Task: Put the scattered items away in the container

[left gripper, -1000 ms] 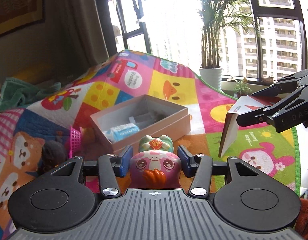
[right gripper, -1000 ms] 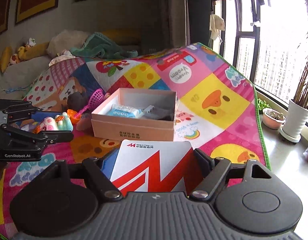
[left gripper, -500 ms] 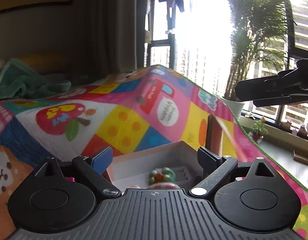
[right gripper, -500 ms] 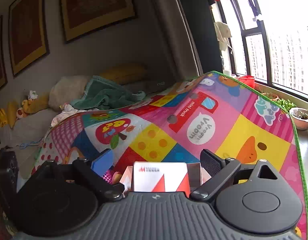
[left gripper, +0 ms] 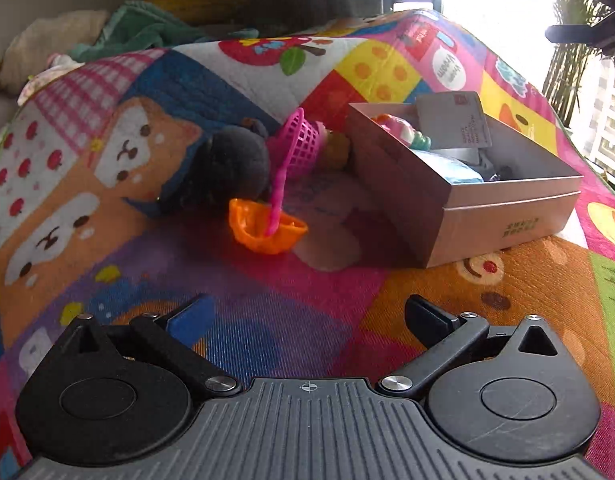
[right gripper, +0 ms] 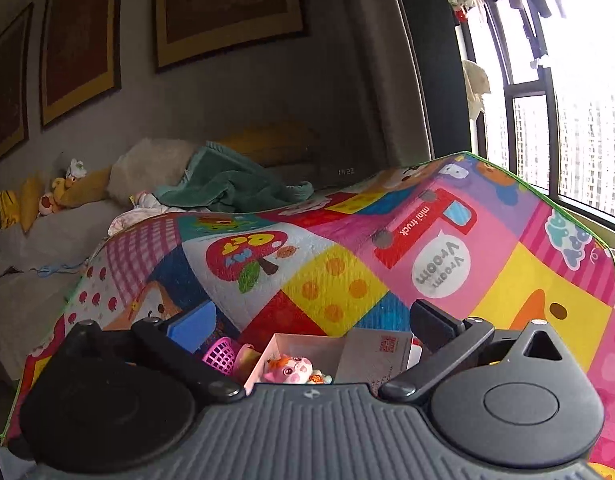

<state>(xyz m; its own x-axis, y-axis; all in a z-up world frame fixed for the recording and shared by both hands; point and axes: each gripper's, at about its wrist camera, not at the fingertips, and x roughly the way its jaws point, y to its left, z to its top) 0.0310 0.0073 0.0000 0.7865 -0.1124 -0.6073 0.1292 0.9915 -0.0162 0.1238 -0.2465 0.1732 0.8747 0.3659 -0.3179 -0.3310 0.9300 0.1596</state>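
Left gripper (left gripper: 307, 316) — fingers spreading wide, nothing between them, hovering over the play mat (left gripper: 267, 320). Ahead and slightly left, the orange toy (left gripper: 265, 230) is lying loose, a pink net basket (left gripper: 297, 148) leaning over it, long axis running away from the fingers; dark plush (left gripper: 231, 164) just beside. Box (left gripper: 487, 208) sitting farther right, the pig toy (left gripper: 399, 130) and a card (left gripper: 453, 120) inside.

Right gripper (right gripper: 313, 320) — fingers likewise opening, empty, above the box; this view is hiding the orange toy and plush. Left hand is judged nearer.
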